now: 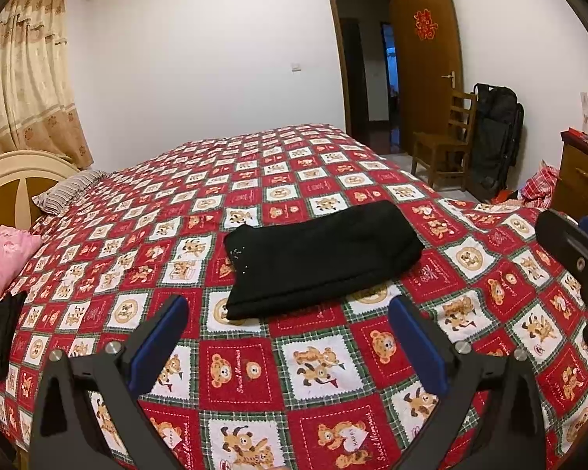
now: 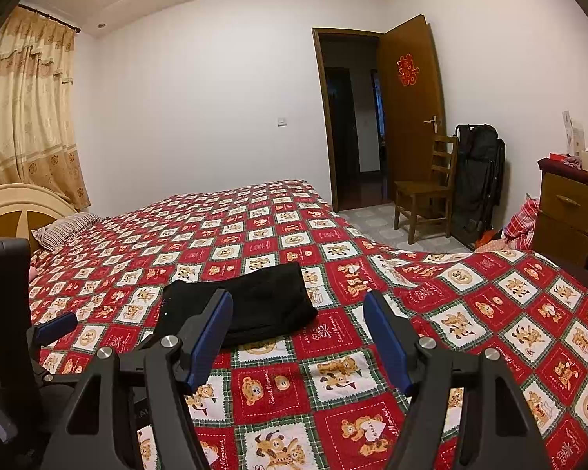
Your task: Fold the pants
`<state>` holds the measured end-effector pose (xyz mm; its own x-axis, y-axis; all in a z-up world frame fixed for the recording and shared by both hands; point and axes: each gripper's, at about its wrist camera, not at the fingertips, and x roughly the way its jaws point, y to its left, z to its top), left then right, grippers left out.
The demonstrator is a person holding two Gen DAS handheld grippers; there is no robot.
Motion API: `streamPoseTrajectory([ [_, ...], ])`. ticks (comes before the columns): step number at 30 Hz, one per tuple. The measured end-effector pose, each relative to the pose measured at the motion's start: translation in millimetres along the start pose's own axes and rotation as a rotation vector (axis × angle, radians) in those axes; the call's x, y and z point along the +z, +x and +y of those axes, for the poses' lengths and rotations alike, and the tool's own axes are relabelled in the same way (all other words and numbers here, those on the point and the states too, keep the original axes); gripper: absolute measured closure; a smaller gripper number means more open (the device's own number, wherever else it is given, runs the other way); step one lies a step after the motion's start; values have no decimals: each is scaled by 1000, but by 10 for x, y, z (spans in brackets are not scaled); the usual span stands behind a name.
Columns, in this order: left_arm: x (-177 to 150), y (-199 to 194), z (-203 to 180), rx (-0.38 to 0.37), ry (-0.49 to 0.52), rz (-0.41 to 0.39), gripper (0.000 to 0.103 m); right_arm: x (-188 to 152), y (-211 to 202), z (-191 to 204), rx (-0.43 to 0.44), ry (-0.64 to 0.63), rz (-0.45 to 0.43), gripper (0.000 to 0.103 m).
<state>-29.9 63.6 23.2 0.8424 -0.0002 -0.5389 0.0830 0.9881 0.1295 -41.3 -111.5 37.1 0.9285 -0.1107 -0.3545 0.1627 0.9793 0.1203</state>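
Far left of the folded black pants [image 1: 317, 258], against the cream-and-wood headboard [image 1: 15, 192]: a pink ruffled cushion [image 1: 4, 258] and, nearer, a small dark cloth item [image 1: 0, 337] at the bed's edge, both seen only from the left wrist. Closer to the pants: the left gripper [image 1: 290, 337], blue-padded fingers spread wide, holding nothing, hovering just short of the bundle's near edge. Centre: the pants themselves, a compact rectangular bundle lying flat on the red-and-white teddy-bear patchwork bedspread [image 1: 313, 368], apparently folded already, so probably only a last tidy or nothing left. For a clean finish: press gently along the near fold, avoid dragging the soft fabric or bunching the bedspread beneath, lift straight up afterwards so the layers stay stacked. Right of the pants: the right gripper [image 2: 298, 333], fingers likewise spread and empty, its left finger overlapping the bundle's near left part in that view, contact not clear. Further right, well apart from the pants: a wooden chair [image 1: 443, 145], a black bag [image 1: 494, 137] leaning on the wall, and a brown wooden dresser [image 2: 568, 211]. Left wrist view: the full outline of the pants and a corner of the right gripper at the frame's right edge. Right wrist view: more floor beyond the bed, the ceiling lights, and the left gripper's blue fingertip low at the left, but part of the pants hidden behind a finger.
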Motion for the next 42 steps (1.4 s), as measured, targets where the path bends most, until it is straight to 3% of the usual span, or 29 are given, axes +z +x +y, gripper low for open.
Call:
streamPoseTrajectory([
  [35, -16, 71, 25, 26, -16, 39, 0, -23, -12, -6, -2, 0, -7, 32],
  [42, 0, 59, 50, -5, -40, 39, 0, -27, -10, -9, -1, 2, -7, 32],
])
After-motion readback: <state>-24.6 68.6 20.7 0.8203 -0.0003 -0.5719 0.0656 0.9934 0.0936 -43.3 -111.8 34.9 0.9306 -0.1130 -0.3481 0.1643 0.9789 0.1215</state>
